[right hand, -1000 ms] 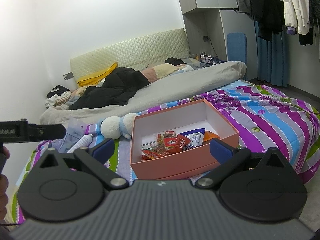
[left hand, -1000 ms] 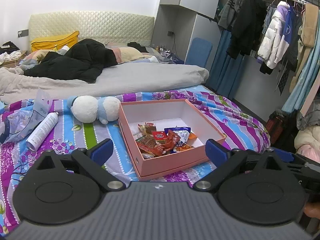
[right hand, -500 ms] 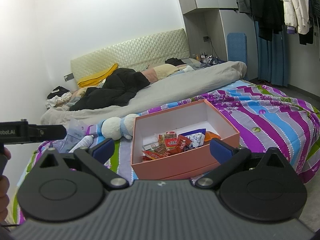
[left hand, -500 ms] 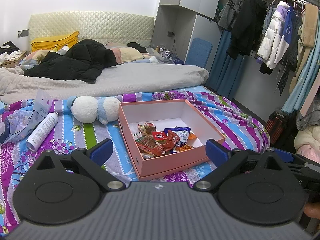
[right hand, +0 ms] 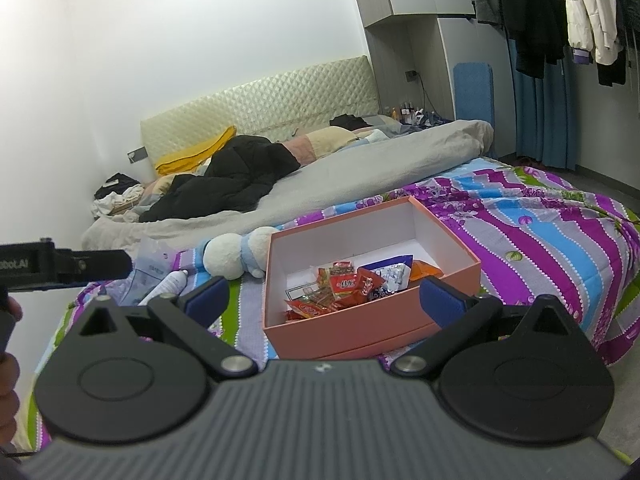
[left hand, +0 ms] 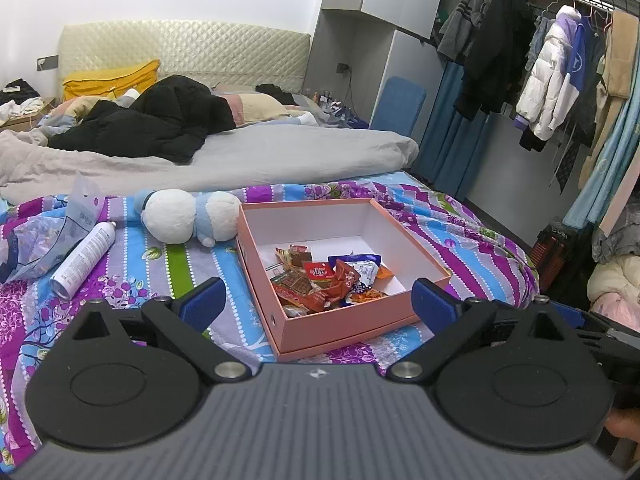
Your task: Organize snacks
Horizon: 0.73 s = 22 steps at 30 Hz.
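A pink open box [left hand: 362, 326] [right hand: 376, 330] lies on the striped bedspread, white inside. A heap of snack packets [left hand: 326, 278] [right hand: 350, 286], mostly red and orange with a blue and white one, fills its near half. My left gripper [left hand: 318, 302] hovers open just short of the box's near wall, nothing between its blue pads. My right gripper [right hand: 324, 294] is open too, held in front of the same box from the other side. The left tool's black body [right hand: 60, 266] shows at the right wrist view's left edge.
A white and blue plush toy [left hand: 188, 220] [right hand: 236, 254] lies left of the box, touching its far corner. A white spray can [left hand: 84, 258] and a crumpled plastic bag [left hand: 44, 236] lie further left. A grey duvet [left hand: 240, 160], black coat and hanging clothes [left hand: 548, 80] sit beyond.
Both views have shifted only slightly; the box sits a touch nearer and more central in the right wrist view. Both grippers stay open and empty.
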Available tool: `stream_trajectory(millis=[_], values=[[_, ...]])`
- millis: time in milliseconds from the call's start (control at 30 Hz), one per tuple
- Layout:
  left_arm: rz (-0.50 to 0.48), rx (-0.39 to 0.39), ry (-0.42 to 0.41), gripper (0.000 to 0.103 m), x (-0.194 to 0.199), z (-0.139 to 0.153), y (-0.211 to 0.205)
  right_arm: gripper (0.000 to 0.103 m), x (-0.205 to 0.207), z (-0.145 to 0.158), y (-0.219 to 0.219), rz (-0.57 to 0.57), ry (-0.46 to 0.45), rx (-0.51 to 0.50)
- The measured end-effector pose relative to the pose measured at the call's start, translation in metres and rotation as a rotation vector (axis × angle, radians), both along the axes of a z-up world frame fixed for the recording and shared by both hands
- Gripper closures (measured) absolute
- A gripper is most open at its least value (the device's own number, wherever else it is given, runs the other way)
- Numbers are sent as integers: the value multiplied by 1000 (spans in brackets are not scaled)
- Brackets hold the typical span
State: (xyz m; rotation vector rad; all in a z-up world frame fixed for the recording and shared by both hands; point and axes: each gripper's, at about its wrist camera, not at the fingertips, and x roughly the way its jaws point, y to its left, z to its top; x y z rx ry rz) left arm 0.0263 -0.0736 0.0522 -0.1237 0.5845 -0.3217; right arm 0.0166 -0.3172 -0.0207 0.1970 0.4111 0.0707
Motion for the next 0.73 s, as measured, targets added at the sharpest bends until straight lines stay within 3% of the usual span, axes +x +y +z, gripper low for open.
stream_trajectory(millis=[733], values=[[-4,-9,1,2,1,-1,1,0,-1,0,2,5,-7,15]])
